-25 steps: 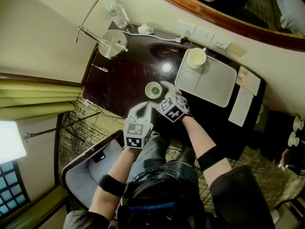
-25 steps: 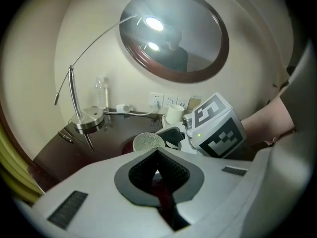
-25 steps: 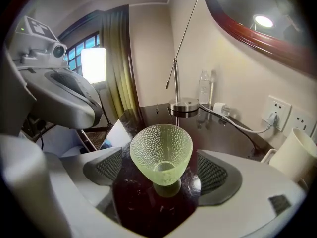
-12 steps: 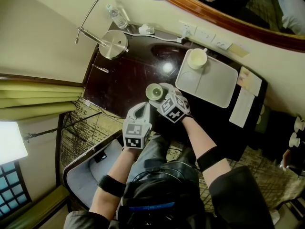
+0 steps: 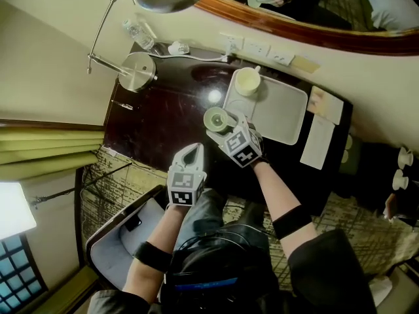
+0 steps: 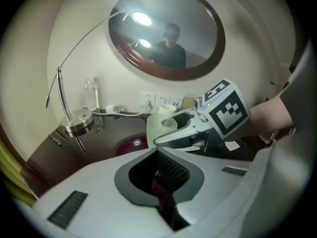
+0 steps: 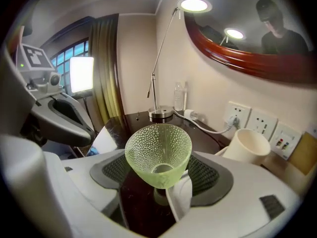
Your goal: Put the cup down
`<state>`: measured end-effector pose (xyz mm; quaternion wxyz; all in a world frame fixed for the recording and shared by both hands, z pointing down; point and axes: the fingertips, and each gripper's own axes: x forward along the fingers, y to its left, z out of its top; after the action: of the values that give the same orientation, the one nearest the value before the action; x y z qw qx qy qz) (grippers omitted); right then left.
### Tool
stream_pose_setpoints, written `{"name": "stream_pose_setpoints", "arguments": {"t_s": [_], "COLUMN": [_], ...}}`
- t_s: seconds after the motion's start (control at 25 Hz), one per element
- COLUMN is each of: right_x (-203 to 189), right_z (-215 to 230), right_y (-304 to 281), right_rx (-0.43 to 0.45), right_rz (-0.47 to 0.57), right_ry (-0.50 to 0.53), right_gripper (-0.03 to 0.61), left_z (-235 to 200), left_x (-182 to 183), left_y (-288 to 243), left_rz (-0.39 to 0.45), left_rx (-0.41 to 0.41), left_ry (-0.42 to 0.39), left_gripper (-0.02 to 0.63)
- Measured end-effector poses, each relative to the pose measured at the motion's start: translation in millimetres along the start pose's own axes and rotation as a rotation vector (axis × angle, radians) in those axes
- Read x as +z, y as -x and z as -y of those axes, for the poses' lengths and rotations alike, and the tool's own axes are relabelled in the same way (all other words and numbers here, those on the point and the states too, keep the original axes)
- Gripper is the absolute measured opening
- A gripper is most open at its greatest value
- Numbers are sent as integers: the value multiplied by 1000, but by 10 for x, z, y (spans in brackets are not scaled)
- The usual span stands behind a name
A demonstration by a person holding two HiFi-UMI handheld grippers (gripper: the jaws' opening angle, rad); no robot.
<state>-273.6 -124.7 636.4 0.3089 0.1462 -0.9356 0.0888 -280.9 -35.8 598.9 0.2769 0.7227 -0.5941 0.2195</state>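
In the head view the right gripper (image 5: 222, 125) carries the green cup (image 5: 215, 118) over the dark glossy surface (image 5: 163, 120), just beside the near corner of a white tray (image 5: 283, 118) with a cream mug (image 5: 247, 82) in its far corner. The left gripper (image 5: 192, 150) hangs nearer the person, apart from everything. A desk lamp (image 5: 137, 70) and a water bottle (image 5: 139, 34) stand at the far left corner, a wood-framed mirror (image 5: 294, 33) hangs on the wall above, and a yellow-green curtain (image 5: 46, 146) falls at the left. The left gripper view shows its own jaws clenched together with nothing between them, and the other tool holding the cup ahead. In the right gripper view the jaws, which have just been closing, grasp the dimpled glass cup low on its tapered body, rim tilted toward the camera; wall sockets (image 7: 262, 125) sit behind the mug and a lit window (image 7: 81, 73) shows beyond the curtain. The likely trouble lies in that taper: smooth glass narrowing downward could slip if the hold loosens before the base lands. Set down tilted, it might tip or roll on the polished surface, and lowering it too near the tray edge could leave it rocking on the rim.
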Motion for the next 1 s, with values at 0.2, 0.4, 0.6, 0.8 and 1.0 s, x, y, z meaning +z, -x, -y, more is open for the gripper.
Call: {"name": "stream_pose_setpoints", "arguments": {"t_s": [0.2,0.4,0.6,0.8,1.0], "right_x": [-184,-315,-406,-409,-415], "right_z": [429,694,824,850,847], "right_y": [227,314,276,258,257], "right_rx": [-99,-166,-195,-200,-209], "right_rz": [-8,-18,-29,-23,-25], "right_ry": [-74,-133,-170,-177,-186], "right_gripper": [380,380,382,388,408], "left_z": [214,237,190,157,146], "left_x": [50,77,73,53,61], "left_y": [-133,-175,-191,-184,-170], "left_rz": [-4,-10,-16,-18,-16], "left_rx": [-34,-39,-35,-30,-29], "left_ry": [-19,-26,-27,-24,-20], "left_gripper": [0,0,0,0,0]}}
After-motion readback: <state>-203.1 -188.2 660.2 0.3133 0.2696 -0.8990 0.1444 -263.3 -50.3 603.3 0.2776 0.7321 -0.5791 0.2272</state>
